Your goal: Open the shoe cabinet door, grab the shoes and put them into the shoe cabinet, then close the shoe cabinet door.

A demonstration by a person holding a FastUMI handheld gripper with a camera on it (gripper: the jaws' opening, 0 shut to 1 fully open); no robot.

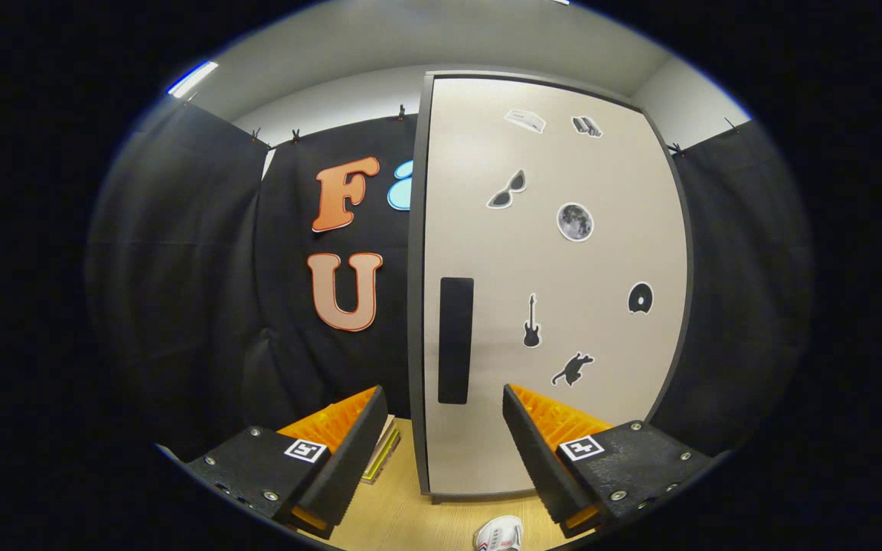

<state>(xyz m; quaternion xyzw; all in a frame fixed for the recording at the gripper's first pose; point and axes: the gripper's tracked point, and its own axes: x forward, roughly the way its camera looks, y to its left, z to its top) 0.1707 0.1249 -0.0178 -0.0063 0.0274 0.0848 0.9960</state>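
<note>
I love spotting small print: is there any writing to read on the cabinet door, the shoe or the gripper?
Door: no words; picture stickers only, such as sunglasses, moon, guitar and cat.
Top stickers: too small to read.
Shoe: marks too blurred to read.
Gripper, open, the handle beyond its fingers: square patterned markers, no words.

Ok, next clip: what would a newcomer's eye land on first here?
The tall pale shoe cabinet door, shut and dotted with black stickers, stands just beyond the open gripper. Its long black vertical handle lies ahead, between the spread fingers. A white shoe lies on the light wooden floor below the fingers, in front of the cabinet.
</note>
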